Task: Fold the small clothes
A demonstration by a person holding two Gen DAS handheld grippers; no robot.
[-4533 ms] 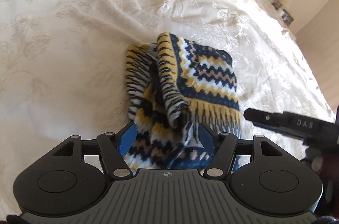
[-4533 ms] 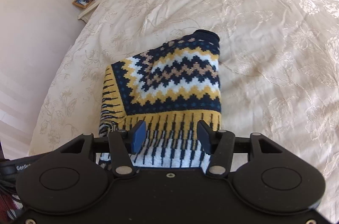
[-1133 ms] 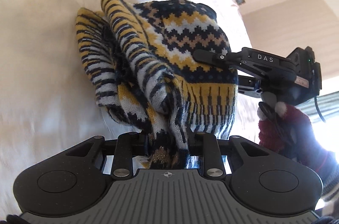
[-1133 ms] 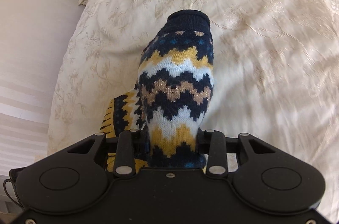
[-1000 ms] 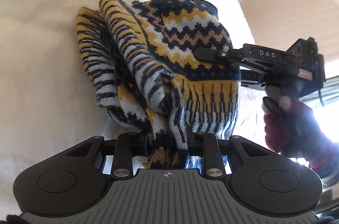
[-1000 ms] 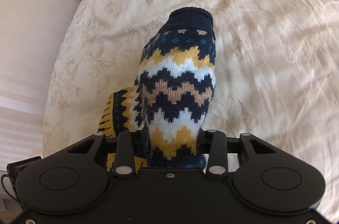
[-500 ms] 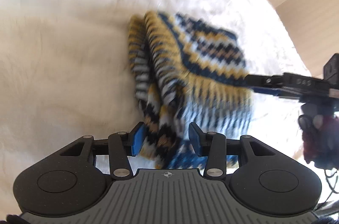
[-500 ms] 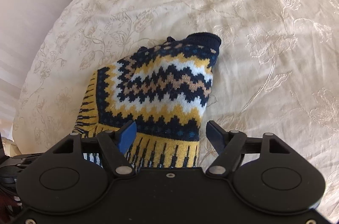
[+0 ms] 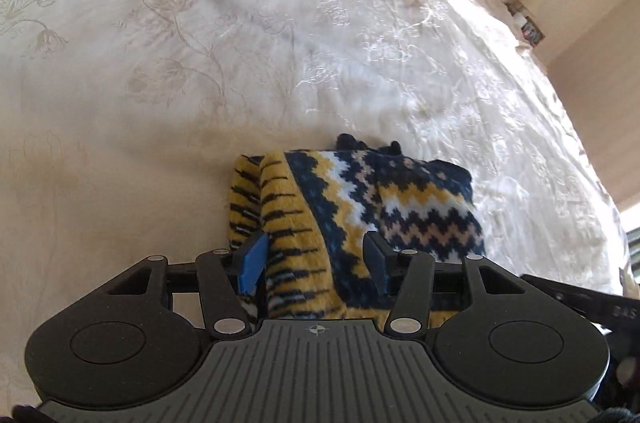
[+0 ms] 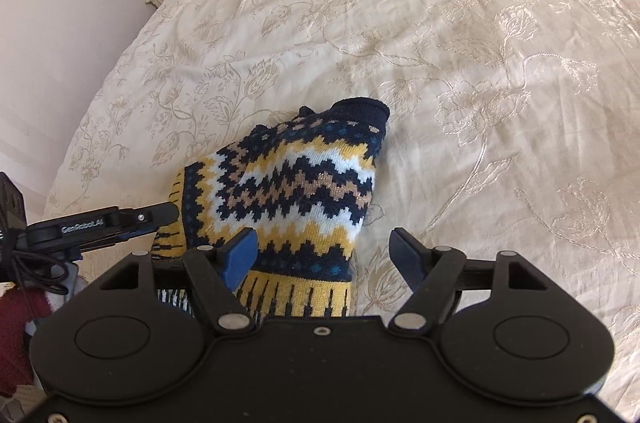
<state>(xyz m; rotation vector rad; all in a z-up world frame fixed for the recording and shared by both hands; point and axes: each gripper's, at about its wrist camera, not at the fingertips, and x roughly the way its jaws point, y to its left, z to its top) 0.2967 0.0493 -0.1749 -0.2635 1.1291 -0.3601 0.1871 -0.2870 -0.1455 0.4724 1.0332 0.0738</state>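
1. Left wrist view: a second ago the left tool [image 9: 314, 261] was pinched on a bunched fold of the navy, mustard and white zigzag-knit small sweater [image 9: 352, 211] and held it up. Now its jaws stand apart, the blue pads straddling the striped hem without gripping, and the garment lies as a compact bundle on the cream embroidered bedspread [image 9: 200, 63].

2. Same view, step: I judge a fold has just been laid down and released. The left side of the bundle shows stacked striped layers that look uneven, so the next move probably calls for squaring or pressing those edges, or one more fold across.

3. Same view, writing: the letters "DAS" show faintly on the right tool's black finger [image 9: 600, 307] at the lower right edge.

4. Right wrist view: the right tool [image 10: 324, 257], which was also clamped on the knit a second ago, is now spread wide and empty above the sweater's fringed-pattern hem. The sweater [image 10: 296, 183] rests flat, dark cuff pointing away.

5. Same view, writing: "GenRobot.AI" reads on the left tool's arm [image 10: 100, 223]. A bedside lamp and framed picture stand far off; their details are too small to read.
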